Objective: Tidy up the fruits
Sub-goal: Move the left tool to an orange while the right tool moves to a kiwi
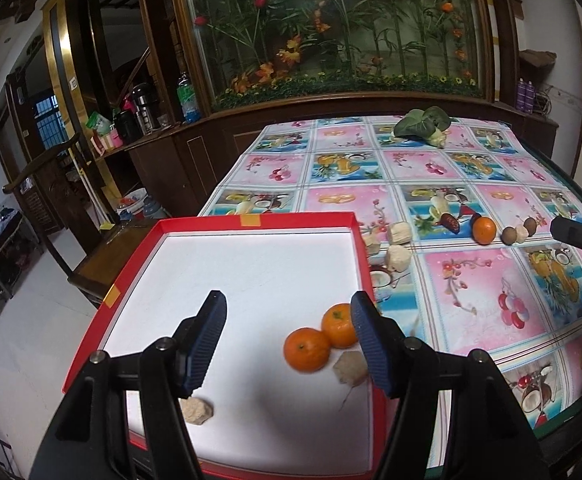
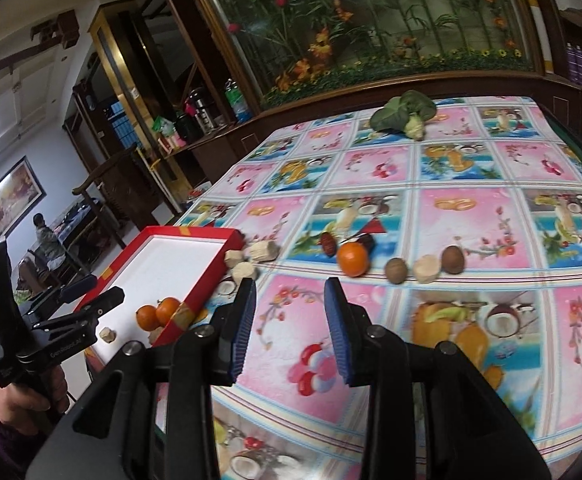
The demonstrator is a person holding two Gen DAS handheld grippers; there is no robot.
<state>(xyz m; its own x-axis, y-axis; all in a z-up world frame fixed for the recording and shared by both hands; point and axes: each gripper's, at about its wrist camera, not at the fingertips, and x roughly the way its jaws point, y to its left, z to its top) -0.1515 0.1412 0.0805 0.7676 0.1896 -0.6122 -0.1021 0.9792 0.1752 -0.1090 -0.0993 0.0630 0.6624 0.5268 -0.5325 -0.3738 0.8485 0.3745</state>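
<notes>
The left claw (image 1: 287,344) hangs over the red tray (image 1: 251,220), its jaws wide and empty, above two oranges (image 1: 323,338) that lie touching each other on the tray's white floor. The right claw (image 2: 291,328) stands narrower, nothing between its jaws, over the patterned surface (image 2: 471,208). A third orange (image 2: 353,259) sits there, among brown fruits and pale chunks.

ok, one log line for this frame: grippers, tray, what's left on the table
left gripper: open, empty, over red tray | right gripper: open, empty, over tablecloth | in tray: two oranges | loose: one orange
</notes>
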